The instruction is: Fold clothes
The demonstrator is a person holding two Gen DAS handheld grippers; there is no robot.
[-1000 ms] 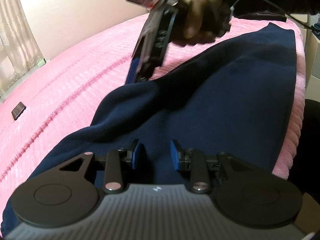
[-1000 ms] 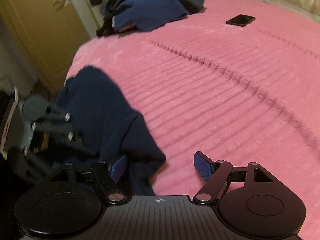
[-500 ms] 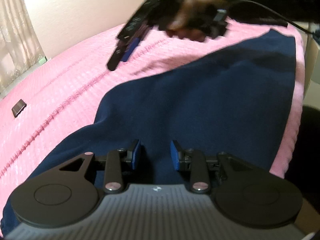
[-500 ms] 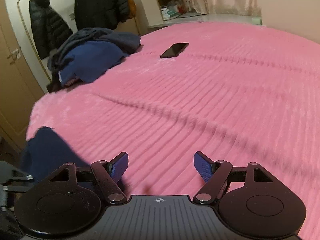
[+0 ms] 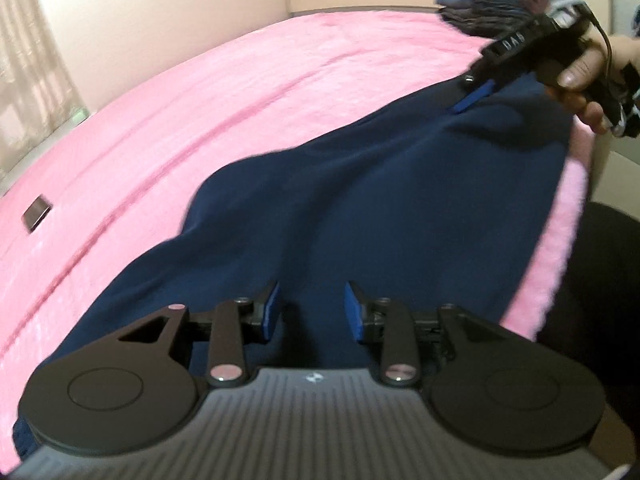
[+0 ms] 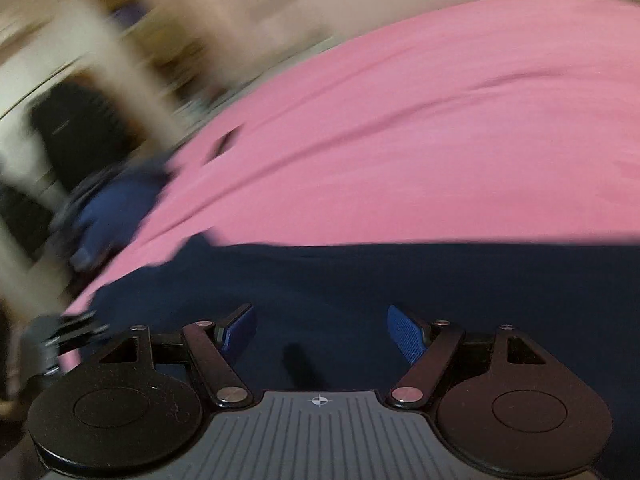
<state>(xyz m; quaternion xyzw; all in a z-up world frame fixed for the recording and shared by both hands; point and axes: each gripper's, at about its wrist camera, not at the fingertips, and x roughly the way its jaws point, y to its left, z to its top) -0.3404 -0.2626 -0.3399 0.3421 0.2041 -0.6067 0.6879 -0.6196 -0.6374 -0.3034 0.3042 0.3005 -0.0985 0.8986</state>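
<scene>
Left wrist view: the left gripper (image 5: pixel 312 312) hovers above a navy garment (image 5: pixel 380 208) spread flat along the near edge of a pink bedspread (image 5: pixel 200 100). Its blue-padded fingers (image 5: pixel 272 312) stand a moderate gap apart, with only cloth visible between them and nothing gripped. At upper right, a hand (image 5: pixel 580 80) holds the right gripper (image 5: pixel 474 96) over the far end of the garment; one blue pad points down toward the fabric, and contact cannot be judged. A small dark phone (image 5: pixel 37 213) lies on the bedspread well to the left, apart from the garment. A heap of dark clothes (image 5: pixel 480 12) rests at the far corner of the bed.

Right wrist view: heavily motion-blurred. The right gripper (image 6: pixel 320 332) has its fingers spread wide and empty above the navy garment (image 6: pixel 400 280), whose straight edge meets the pink bedspread (image 6: pixel 440 120) beyond.
</scene>
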